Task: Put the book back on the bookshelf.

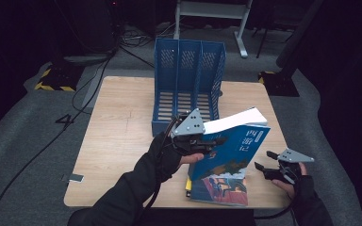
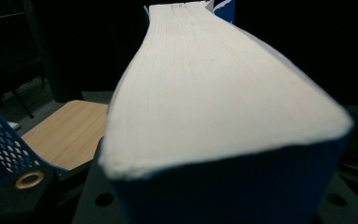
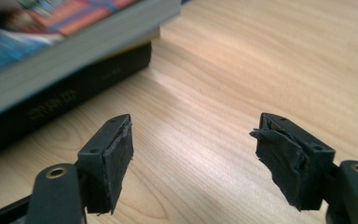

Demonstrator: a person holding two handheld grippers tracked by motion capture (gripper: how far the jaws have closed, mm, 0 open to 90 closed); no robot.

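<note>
A thick blue book (image 1: 238, 143) with a white page block is held up tilted over the table, and my left gripper (image 1: 211, 143) is shut on its left end. In the left gripper view its pale page edge (image 2: 214, 93) runs away from the camera. Under it, at the table's front edge, lies a stack of books: a colourful cover (image 1: 221, 188) on top and a black book (image 3: 65, 102) beneath. To the right of the stack, my right gripper (image 1: 265, 168) hovers low over the wood, open (image 3: 193, 158), with nothing between its worn pads.
A blue slotted file rack (image 1: 188, 80) with three compartments stands at the back middle of the wooden table (image 1: 118, 136); its mesh wall (image 2: 0, 140) is just left of the held book. Cables and a desk frame lie on the floor behind.
</note>
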